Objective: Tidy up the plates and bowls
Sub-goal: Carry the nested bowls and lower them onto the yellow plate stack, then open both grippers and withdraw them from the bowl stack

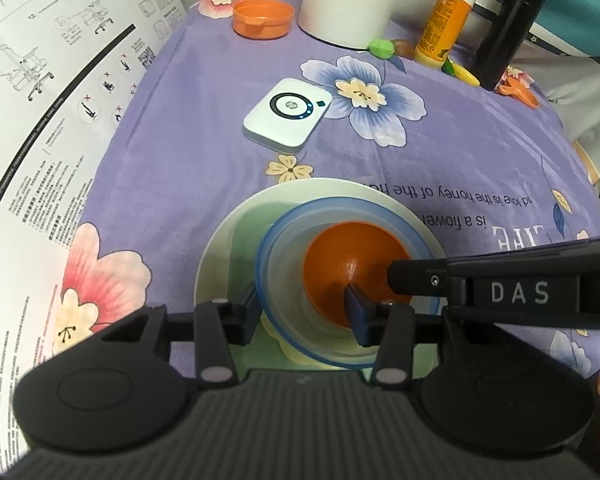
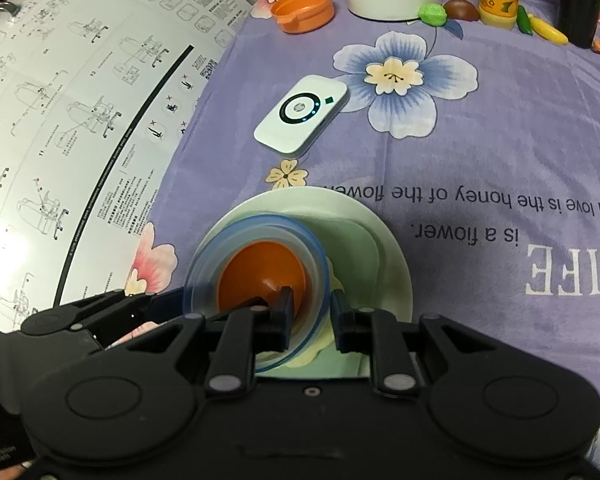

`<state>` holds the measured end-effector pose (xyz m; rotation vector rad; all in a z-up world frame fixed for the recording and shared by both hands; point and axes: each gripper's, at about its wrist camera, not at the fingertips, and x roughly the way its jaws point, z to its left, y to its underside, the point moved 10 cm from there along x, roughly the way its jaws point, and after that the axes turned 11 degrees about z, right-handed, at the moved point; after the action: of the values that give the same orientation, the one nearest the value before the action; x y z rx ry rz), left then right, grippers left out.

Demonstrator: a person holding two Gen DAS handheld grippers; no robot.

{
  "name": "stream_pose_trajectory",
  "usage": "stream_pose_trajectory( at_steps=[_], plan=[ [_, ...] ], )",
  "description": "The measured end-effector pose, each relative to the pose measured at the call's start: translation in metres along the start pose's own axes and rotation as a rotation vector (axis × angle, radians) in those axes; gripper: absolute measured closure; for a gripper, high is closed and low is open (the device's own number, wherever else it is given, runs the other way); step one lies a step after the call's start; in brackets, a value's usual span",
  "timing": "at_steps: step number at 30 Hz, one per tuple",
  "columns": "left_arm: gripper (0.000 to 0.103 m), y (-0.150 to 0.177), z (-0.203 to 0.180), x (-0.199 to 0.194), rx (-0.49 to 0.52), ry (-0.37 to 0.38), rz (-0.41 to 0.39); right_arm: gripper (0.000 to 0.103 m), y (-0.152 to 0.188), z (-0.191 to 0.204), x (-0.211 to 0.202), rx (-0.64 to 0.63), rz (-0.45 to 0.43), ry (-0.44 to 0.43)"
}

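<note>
Your stack sits near the front of the purple cloth [image 1: 220,128]: orange bowl [image 1: 348,256] nested in the blue-rimmed clear bowl [image 1: 284,240], over a green dish [image 1: 248,224] on the white plate [image 1: 220,240]. Left gripper [image 1: 304,312] and right gripper [image 2: 312,316] each pinch the clear bowl's wall. One orange bowl at the far edge [image 1: 263,18] remains unstacked.

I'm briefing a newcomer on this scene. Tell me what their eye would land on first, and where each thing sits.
First the stack at the near middle of the purple flowered cloth: an orange bowl nested in a clear blue-rimmed bowl, on a pale plate. Both hand-held grippers straddle the clear bowl's rim, the left hand-held gripper on its left side and the right hand-held gripper on its right. Beyond lie a white gadget and a second orange bowl at the far edge.
</note>
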<state>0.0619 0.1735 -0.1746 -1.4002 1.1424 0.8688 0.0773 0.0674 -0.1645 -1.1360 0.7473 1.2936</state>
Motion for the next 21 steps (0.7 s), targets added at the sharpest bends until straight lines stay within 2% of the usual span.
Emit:
stream_pose_trajectory(
  at_steps=[4,6,15,17,21],
  plan=[
    [0.045,-0.001,0.000,0.002,0.001,0.000,-0.012,0.079,-0.001,0.000,0.001,-0.002,-0.001,-0.014],
    [0.045,-0.001,0.000,0.001,0.005,-0.001,-0.019,0.076,-0.001,0.001,0.000,-0.009,-0.007,-0.013],
    [0.036,-0.003,0.000,-0.003,0.008,-0.011,-0.039,0.074,-0.001,0.000,-0.006,-0.011,-0.019,-0.015],
    [0.032,-0.003,0.000,-0.004,0.008,-0.016,-0.046,0.068,0.000,0.000,-0.010,-0.013,-0.028,-0.014],
    [0.014,-0.003,0.000,-0.015,0.020,-0.055,-0.084,0.052,0.000,0.000,-0.023,-0.023,-0.068,-0.006]
  ],
)
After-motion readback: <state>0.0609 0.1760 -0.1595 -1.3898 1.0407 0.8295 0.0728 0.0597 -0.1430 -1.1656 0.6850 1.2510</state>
